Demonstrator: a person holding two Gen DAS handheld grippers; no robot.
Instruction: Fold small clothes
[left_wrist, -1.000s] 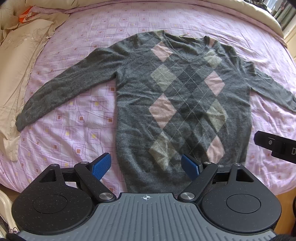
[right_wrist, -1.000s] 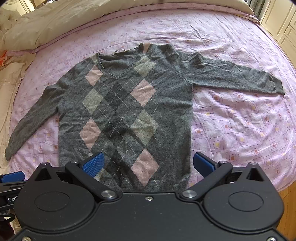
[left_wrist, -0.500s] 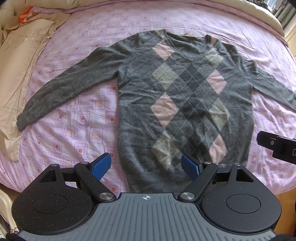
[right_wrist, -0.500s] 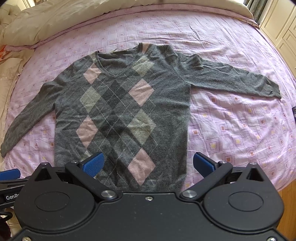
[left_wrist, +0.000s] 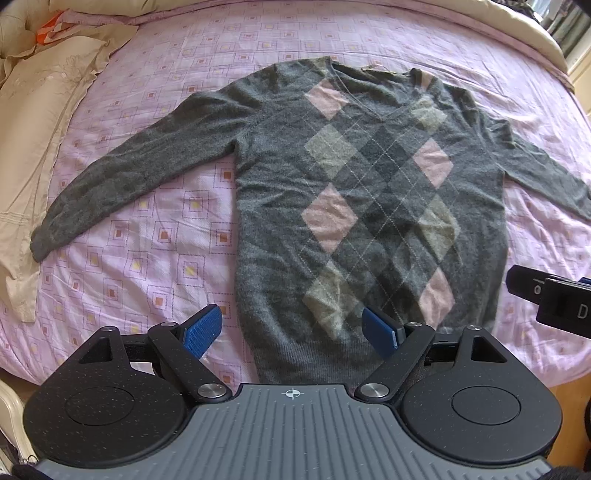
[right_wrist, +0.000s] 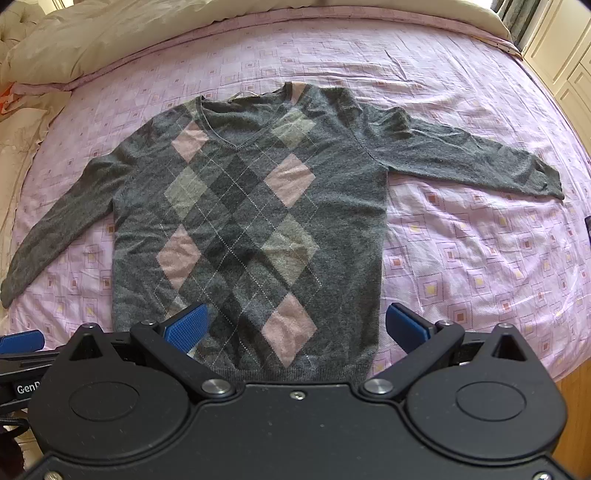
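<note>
Hovering both tools wide open, empty: left tool (left_wrist: 291, 328), right tool (right_wrist: 297, 326); sweater (left_wrist: 369, 206) running 6-to-12, hem nearest, w/ sleeves out at 9 and 3.

I am seeing "GenR", cut off by my own housing, showing in white on the left gripper (right_wrist: 22, 369) at the right wrist view's edge. The right gripper (left_wrist: 554, 299) is showing a lone "D".

Bed (left_wrist: 155, 236) in pink patterned sheet; on it flat grey argyle sweater (left_wrist: 369, 206), beige bedding (left_wrist: 33, 147) beside.
</note>
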